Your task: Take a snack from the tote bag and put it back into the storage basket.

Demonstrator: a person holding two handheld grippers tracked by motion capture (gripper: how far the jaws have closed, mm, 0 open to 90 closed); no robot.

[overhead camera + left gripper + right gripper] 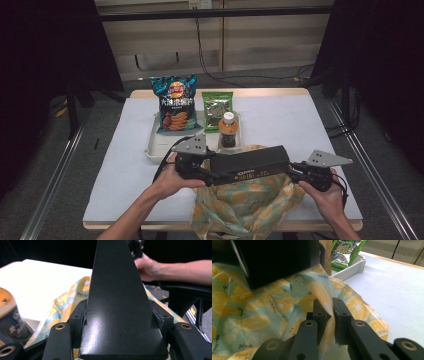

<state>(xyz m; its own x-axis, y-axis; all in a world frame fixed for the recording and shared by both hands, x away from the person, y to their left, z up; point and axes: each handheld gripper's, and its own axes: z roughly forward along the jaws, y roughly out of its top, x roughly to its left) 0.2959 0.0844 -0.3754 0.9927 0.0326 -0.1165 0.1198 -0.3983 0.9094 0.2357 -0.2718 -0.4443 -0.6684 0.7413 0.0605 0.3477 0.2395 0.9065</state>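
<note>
Box [252, 164], long and black, sits clamped at one end in left gripper [207, 172], above the fruit-print bag [245, 205]. Right gripper [328, 312] pinches the bag's rim, probably just one layer. Risk: thin cloth slips out, mouth collapses under the box.

Glossy black box [250, 162], soft printed cloth bag [250, 202].

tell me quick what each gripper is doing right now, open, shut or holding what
Left gripper: shut on the end of the long black box.
Right gripper: shut on a fold of the lemon-print bag.
</note>
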